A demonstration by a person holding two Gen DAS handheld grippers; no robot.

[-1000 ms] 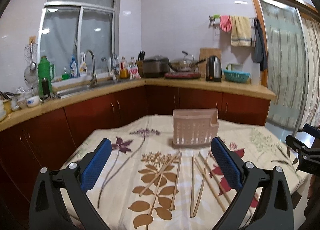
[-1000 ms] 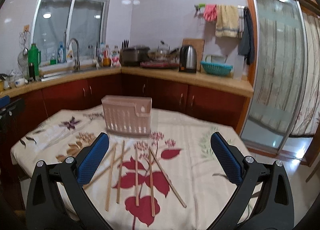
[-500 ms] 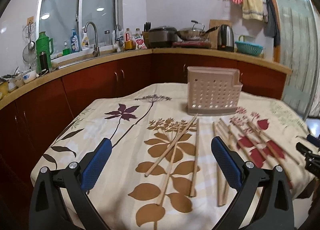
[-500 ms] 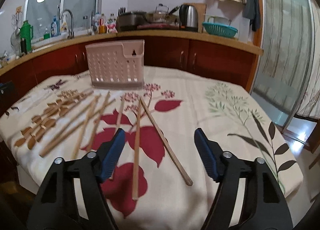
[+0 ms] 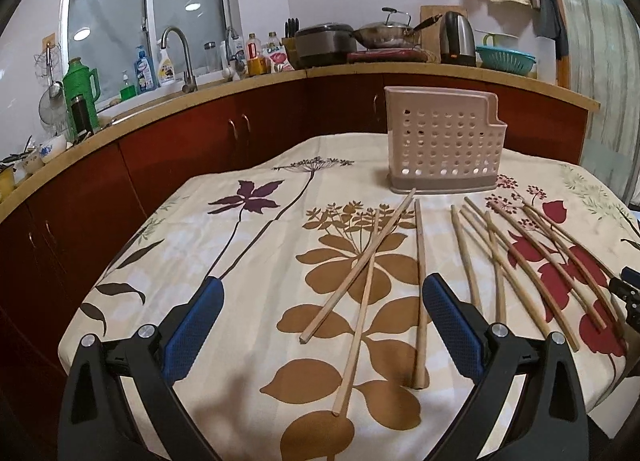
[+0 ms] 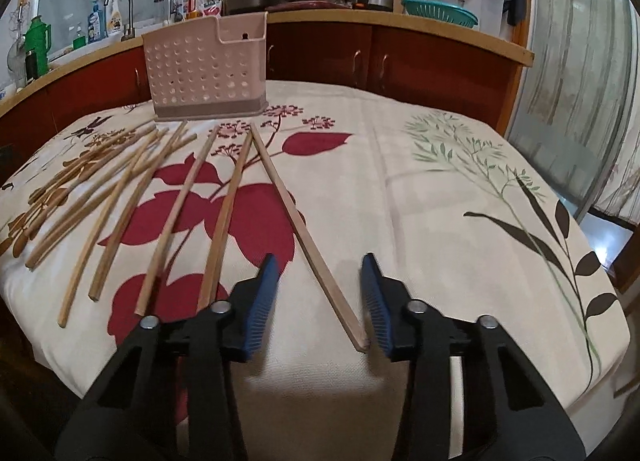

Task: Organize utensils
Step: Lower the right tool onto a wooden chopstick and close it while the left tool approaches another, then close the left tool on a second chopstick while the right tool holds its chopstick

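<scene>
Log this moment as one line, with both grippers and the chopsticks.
left gripper: open above chopsticks | right gripper: closing around rightmost chopstick | holder: empty

Wooden chopsticks (image 5: pixel 420 285), long, thin and pale tan, lying loose and flat on the flowered tablecloth, spread in a rough fan in front of the holder. Two at the left crossing each other (image 5: pixel 362 261); several at the right over the red flower print, some overlapping. Rightmost chopstick (image 6: pixel 304 237) slanting apart from the others, its near end close to the cloth's front edge. Holder (image 5: pixel 444 145) beige plastic, boxy, walls pierced with rows of round holes, darker base, one top corner stepped down; standing upright behind the chopsticks, nothing visible inside.
</scene>
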